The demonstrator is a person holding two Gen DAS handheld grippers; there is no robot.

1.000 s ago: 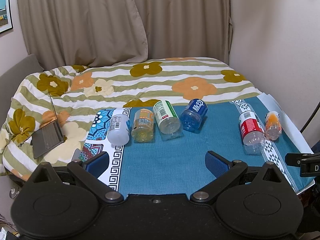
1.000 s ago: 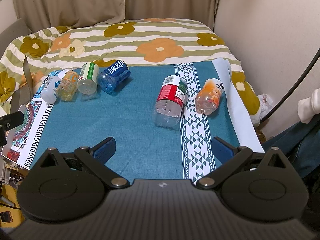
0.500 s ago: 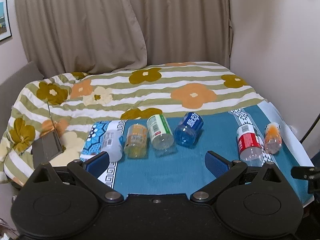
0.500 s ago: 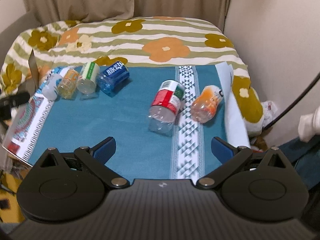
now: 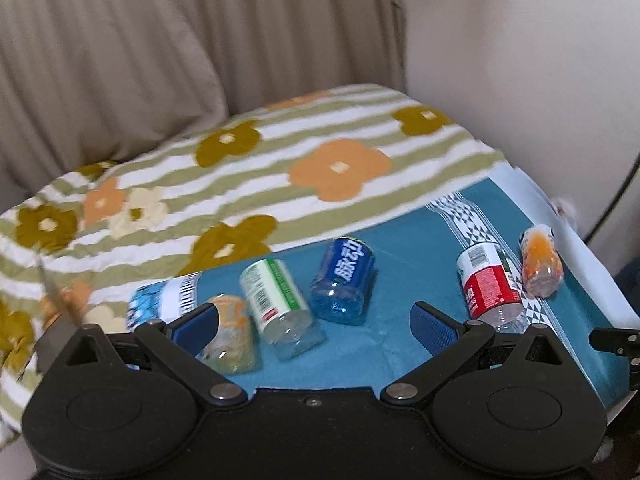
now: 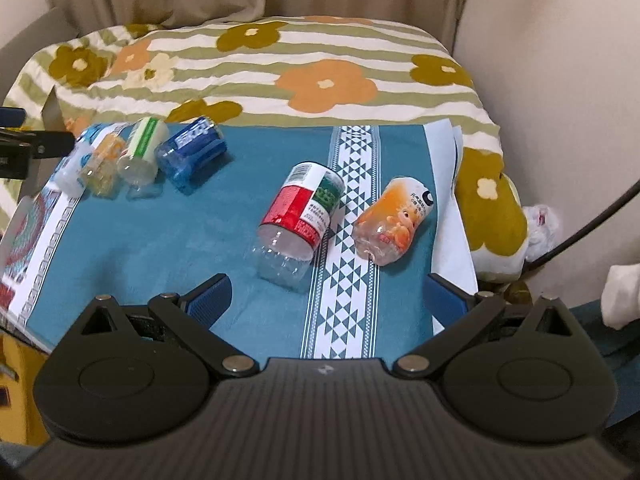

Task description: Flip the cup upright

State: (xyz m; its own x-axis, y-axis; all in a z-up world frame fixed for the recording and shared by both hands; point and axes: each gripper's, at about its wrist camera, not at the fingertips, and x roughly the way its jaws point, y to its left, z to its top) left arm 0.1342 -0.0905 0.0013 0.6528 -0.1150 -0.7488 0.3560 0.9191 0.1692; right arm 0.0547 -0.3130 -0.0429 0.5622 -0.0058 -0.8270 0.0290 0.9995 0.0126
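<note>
Cups (image 6: 300, 216) on teal cloth (image 6: 168, 240) look light, thin, crushable; I'd pinch mid-label gently, both hand-held grippers (image 5: 314, 322) (image 6: 326, 294) wide, empty.

Beige curtains (image 5: 192, 40) hang across the back, plain cream wall (image 5: 520, 60) to the right. Bed covered by a striped quilt (image 6: 280, 64) with orange and olive flowers. A teal cloth (image 6: 168, 240) with white patterned bands lies over the near part. Dark cable (image 6: 592, 224) by the wall at right
</note>
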